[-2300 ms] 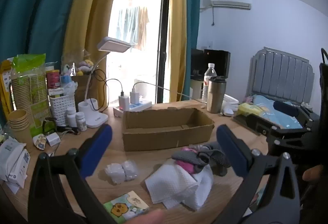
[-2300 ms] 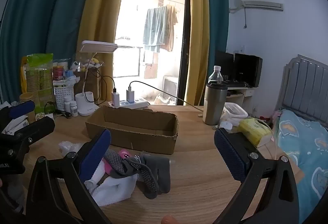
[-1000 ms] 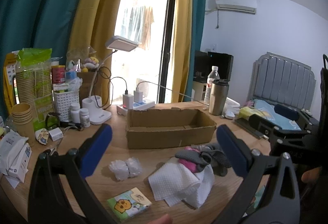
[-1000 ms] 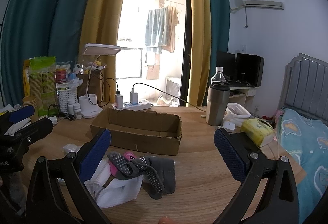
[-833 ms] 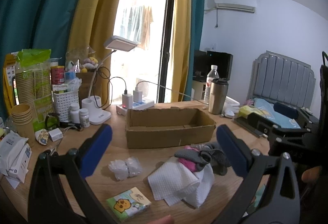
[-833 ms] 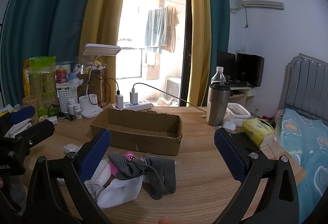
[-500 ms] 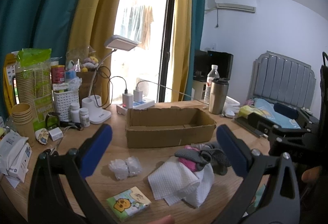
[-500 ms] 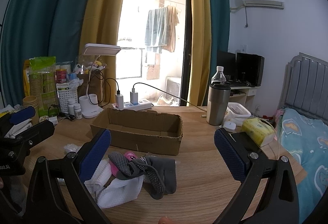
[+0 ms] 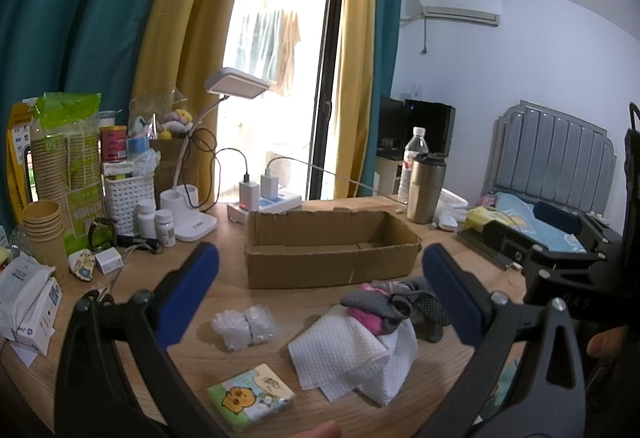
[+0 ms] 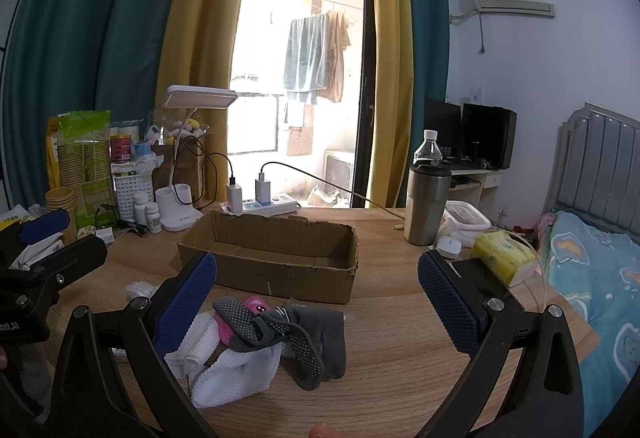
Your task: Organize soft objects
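Both grippers hang above the near edge of the wooden table (image 10: 392, 338), each with its blue-padded fingers spread wide and nothing between them. The left gripper (image 9: 320, 294) looks across at the open cardboard box (image 9: 332, 250), which sits at twelve o'clock from it, empty inside as far as I can see. The right gripper (image 10: 316, 294) faces the same box (image 10: 272, 258) from a little further right.

The soft things lie in front of the box, on the near side. A heap of grey socks (image 10: 304, 334) with dotted soles is tangled with something pink (image 10: 256, 308) and rests on a crumpled white cloth (image 10: 232, 370); from the left gripper this heap (image 9: 396, 308) is at about two o'clock, with the cloth (image 9: 352, 354) spilling toward the table edge. At roughly ten o'clock from the cloth sits a small wad of clear bubble wrap (image 9: 244, 326), apart from it, and at about seven o'clock, nearest the edge, a tissue pack (image 9: 250, 396) printed with a cartoon face.

Behind the box stand a white desk lamp (image 10: 188, 157), a power strip (image 10: 260, 203) with two chargers, and at two o'clock a steel tumbler (image 10: 426, 197).
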{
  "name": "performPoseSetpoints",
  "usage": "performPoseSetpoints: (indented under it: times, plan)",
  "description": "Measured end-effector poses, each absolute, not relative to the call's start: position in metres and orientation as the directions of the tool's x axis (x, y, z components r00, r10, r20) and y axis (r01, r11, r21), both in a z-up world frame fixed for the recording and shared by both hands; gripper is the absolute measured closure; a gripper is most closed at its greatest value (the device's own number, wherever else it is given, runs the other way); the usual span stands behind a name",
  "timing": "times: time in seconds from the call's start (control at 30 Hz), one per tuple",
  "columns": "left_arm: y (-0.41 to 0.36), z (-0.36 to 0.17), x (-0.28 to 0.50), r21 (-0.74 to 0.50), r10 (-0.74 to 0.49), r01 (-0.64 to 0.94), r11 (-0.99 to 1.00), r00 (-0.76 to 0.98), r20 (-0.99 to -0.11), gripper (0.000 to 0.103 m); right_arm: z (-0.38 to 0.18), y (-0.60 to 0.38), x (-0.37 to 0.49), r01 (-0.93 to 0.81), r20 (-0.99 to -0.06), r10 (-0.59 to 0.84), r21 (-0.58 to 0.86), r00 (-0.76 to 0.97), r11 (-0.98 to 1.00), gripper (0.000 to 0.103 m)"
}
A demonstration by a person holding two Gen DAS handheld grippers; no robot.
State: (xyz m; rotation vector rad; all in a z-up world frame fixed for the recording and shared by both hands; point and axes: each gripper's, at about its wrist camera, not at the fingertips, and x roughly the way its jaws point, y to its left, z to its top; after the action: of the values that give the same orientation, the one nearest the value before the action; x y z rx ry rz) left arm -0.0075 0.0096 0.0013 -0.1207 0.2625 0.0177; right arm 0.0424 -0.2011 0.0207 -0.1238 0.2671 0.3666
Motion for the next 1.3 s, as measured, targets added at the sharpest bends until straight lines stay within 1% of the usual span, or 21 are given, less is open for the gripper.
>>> performPoseSetpoints:
  times: [1.1,1.3]
  plan:
    - [0.0089,0.0003,-0.0082,-0.118,0.003,-0.034,0.992,0.966,-0.259,0.0,0.0195,-0.1983,0.0423,-0.374,-0.287,0.34,-0.071,0.895,0.925,0.0]
    - [0.0094,-0.0071,-0.0049,-0.111,0.017,-0.052,0.992,0.956,-0.293,0.0,0.0158,-0.196,0.0424,-0.377,-0.298,0.341,-0.072,0.892,0.924,0.0]
